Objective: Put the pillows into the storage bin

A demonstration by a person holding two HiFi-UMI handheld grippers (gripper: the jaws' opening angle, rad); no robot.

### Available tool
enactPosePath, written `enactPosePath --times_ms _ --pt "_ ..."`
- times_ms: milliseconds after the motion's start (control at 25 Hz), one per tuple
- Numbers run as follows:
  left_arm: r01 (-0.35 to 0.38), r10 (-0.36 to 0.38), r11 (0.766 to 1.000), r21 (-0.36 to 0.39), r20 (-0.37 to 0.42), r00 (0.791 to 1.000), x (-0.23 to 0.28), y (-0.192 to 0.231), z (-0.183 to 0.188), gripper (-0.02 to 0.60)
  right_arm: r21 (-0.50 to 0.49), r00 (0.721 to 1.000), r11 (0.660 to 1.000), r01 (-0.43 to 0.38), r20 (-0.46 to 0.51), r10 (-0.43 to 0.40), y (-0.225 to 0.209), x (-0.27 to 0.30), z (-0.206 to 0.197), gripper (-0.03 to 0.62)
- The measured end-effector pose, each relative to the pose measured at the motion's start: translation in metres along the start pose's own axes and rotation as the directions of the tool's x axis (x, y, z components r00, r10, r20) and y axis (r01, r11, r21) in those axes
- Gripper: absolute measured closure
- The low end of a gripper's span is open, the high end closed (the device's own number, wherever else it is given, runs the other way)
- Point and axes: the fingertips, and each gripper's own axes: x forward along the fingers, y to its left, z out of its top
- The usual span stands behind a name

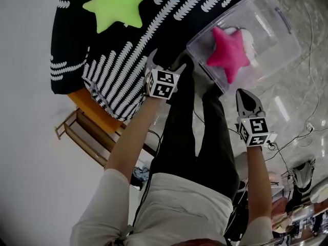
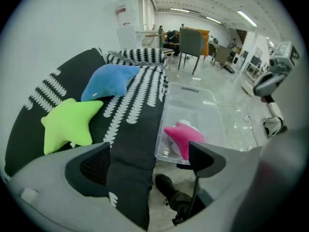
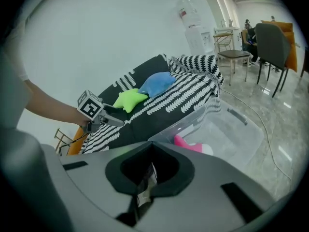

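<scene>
Grippers reach forward on outstretched forearms: the left gripper (image 1: 166, 60) is spread wide and empty at the edge of the striped cover (image 1: 118, 70), and the right gripper (image 1: 246, 97) is pinched together on nothing above the glossy floor (image 1: 292, 99). One clear bin (image 1: 279, 42) stands just beside the cover with one pink pillow (image 1: 229, 51) inside. One green pillow (image 1: 117, 6) and one blue pillow (image 2: 112, 79) lie on the cover.

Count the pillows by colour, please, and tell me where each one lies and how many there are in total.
Green pillow: 1, on the striped cover
Blue pillow: 1, on the same cover
Pink pillow: 1, in the storage bin
White pillow: 1, it seems, in the bin, mostly hidden behind the pink one
Total: 4
</scene>
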Motion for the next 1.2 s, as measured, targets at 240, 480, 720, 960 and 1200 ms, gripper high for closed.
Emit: enactPosePath --times_ms 240,480,720,960,1200 --pt "-0.05 0.049 0.986 -0.161 -0.009 0.999 -0.012 0.087 -0.022 0.102 -0.006 1.0 1.0 -0.011 -0.001 0.011 0.042 0.035 0.026 0.591" --pt "-0.068 0.064 0.955 -0.288 -0.026 0.998 0.002 0.152 -0.027 0.101 0.032 1.0 0.999 0.004 0.008 -0.004 0.071 0.073 0.047 0.591" --pt "-0.09 0.08 0.901 -0.424 -0.043 0.996 0.058 0.202 -0.042 0.102 0.093 0.999 0.995 0.026 0.017 -0.027 0.092 0.13 0.043 0.591" --pt "-0.183 0.15 0.831 -0.526 -0.105 0.983 0.079 0.248 -0.042 0.101 0.145 0.999 0.989 0.034 0.007 -0.035 0.107 0.145 0.044 0.591" --pt "-0.296 0.215 0.681 -0.67 -0.204 0.955 0.083 0.315 -0.041 0.101 0.223 0.997 0.973 0.063 0.034 -0.072 0.134 0.162 0.07 0.591"
